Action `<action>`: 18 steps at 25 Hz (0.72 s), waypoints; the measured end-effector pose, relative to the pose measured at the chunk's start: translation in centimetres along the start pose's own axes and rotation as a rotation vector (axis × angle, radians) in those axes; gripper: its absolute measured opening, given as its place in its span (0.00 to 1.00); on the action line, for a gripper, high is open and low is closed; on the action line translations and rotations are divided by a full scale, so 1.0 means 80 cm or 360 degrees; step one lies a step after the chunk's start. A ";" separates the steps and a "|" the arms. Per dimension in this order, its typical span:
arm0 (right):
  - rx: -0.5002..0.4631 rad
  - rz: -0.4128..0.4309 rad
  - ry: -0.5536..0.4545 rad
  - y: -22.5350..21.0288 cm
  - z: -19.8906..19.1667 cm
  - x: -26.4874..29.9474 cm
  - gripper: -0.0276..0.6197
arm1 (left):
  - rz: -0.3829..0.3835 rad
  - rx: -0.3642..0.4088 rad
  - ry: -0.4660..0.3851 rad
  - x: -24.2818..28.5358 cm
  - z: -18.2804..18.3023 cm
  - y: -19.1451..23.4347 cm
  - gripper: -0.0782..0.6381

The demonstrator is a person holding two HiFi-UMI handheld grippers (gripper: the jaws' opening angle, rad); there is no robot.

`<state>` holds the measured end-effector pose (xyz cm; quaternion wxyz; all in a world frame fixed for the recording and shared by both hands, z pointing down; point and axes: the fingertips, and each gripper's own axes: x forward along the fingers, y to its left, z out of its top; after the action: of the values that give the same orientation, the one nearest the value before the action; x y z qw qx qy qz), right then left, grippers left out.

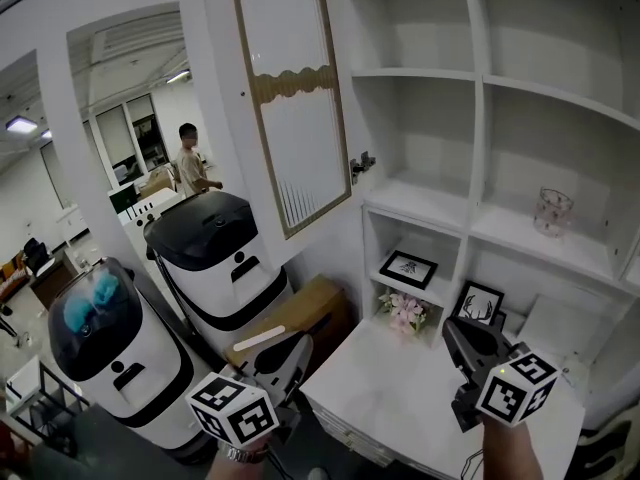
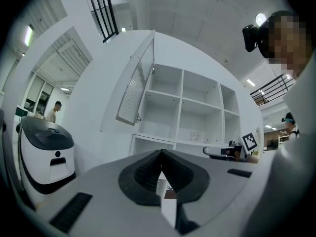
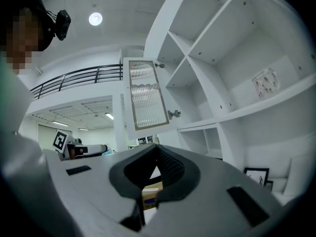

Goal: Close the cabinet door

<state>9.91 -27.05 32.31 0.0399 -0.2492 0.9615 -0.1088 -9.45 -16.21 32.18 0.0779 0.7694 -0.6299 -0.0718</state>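
Note:
The white cabinet door (image 1: 290, 98) with a ribbed glass pane in a gold frame stands swung wide open to the left of the white shelf unit (image 1: 478, 88). It hangs on two hinges (image 1: 362, 164). The same door (image 2: 136, 85) shows in the left gripper view, and as the door (image 3: 145, 100) in the right gripper view. My left gripper (image 1: 285, 353) is low at the bottom left, well below the door, shut and holding nothing. My right gripper (image 1: 452, 328) is at the bottom right over the counter, also shut and holding nothing. Neither touches the door.
Two white robots with black tops (image 1: 215, 258) (image 1: 105, 338) and a cardboard box (image 1: 300, 313) stand under the door. A glass vase (image 1: 552, 211), framed pictures (image 1: 408, 267) and flowers (image 1: 405, 311) sit on the shelves. A white counter (image 1: 400, 398) lies below. A person (image 1: 190, 158) stands far back.

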 end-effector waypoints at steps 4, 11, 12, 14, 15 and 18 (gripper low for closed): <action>-0.0008 -0.0016 0.0005 -0.005 -0.004 0.019 0.05 | 0.0009 0.0002 -0.0021 0.011 0.007 0.025 0.12; -0.0028 -0.0045 -0.0048 0.001 0.017 0.059 0.05 | 0.0036 0.0021 -0.0066 0.025 0.039 0.079 0.12; -0.0031 -0.0046 -0.0049 0.002 0.018 0.066 0.05 | 0.0042 0.0027 -0.0072 0.026 0.043 0.086 0.12; -0.0030 -0.0046 -0.0046 0.004 0.017 0.080 0.05 | 0.0047 0.0035 -0.0076 0.029 0.048 0.100 0.12; -0.0028 -0.0045 -0.0043 0.005 0.016 0.087 0.05 | 0.0051 0.0036 -0.0077 0.030 0.050 0.107 0.12; -0.0027 -0.0040 -0.0035 0.009 0.012 0.105 0.05 | 0.0072 0.0031 -0.0089 0.033 0.056 0.130 0.12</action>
<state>2.35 -30.72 31.02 0.0470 -0.2628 0.9587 -0.0982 -19.80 -20.97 29.95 0.0544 0.7534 -0.6497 -0.0854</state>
